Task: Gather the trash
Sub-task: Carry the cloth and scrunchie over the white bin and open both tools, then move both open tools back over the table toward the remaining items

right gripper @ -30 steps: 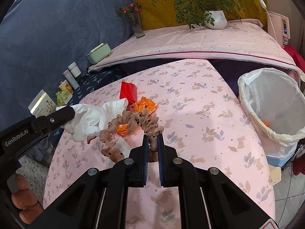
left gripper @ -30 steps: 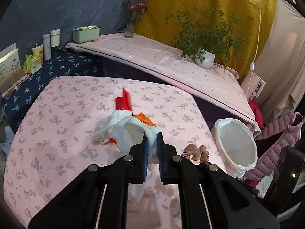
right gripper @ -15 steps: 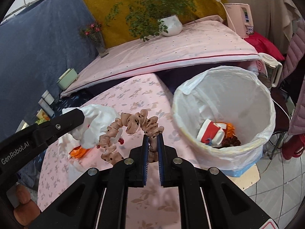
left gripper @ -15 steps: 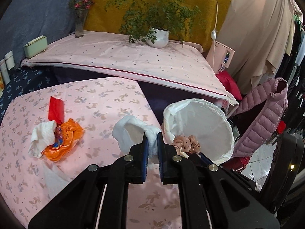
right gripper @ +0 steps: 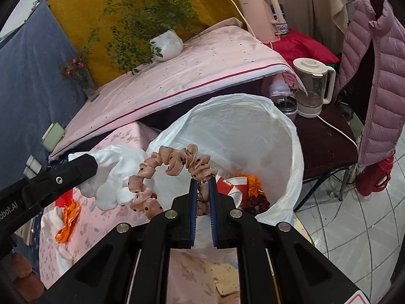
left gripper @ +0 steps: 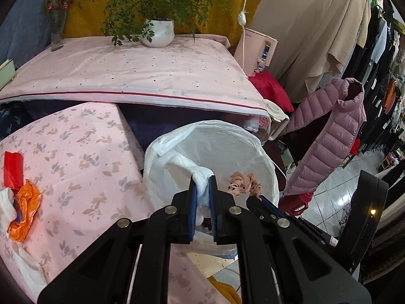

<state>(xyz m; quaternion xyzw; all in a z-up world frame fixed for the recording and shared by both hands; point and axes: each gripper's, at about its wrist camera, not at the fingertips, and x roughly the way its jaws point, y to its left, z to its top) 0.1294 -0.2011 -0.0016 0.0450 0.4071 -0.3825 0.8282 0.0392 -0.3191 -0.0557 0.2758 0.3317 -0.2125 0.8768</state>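
My left gripper (left gripper: pixel 202 185) is shut on a white cloth (left gripper: pixel 188 169) and holds it over the rim of the white-lined trash bin (left gripper: pixel 268 162). My right gripper (right gripper: pixel 202 185) is shut on a pink dotted scrunchie (right gripper: pixel 174 164) and holds it above the same bin (right gripper: pixel 291 131). The cloth also shows in the right wrist view (right gripper: pixel 114 172), at the bin's left rim. The scrunchie shows in the left wrist view (left gripper: pixel 243 182) just right of my left fingers. Inside the bin lie a red-and-white cup (right gripper: pixel 233 185), an orange wrapper and a dark scrunchie.
On the pink floral table (left gripper: pixel 83 157) lie a red wrapper (left gripper: pixel 12 169), an orange wrapper (left gripper: pixel 25 202) and a white cloth piece (left gripper: pixel 5 202). A kettle (right gripper: pixel 311 83) and a jar stand on a dark stool behind the bin. A purple jacket (left gripper: pixel 329 141) hangs at right.
Both grippers have moved right, from above the table to over the bin, carrying the cloth and the scrunchie with them.
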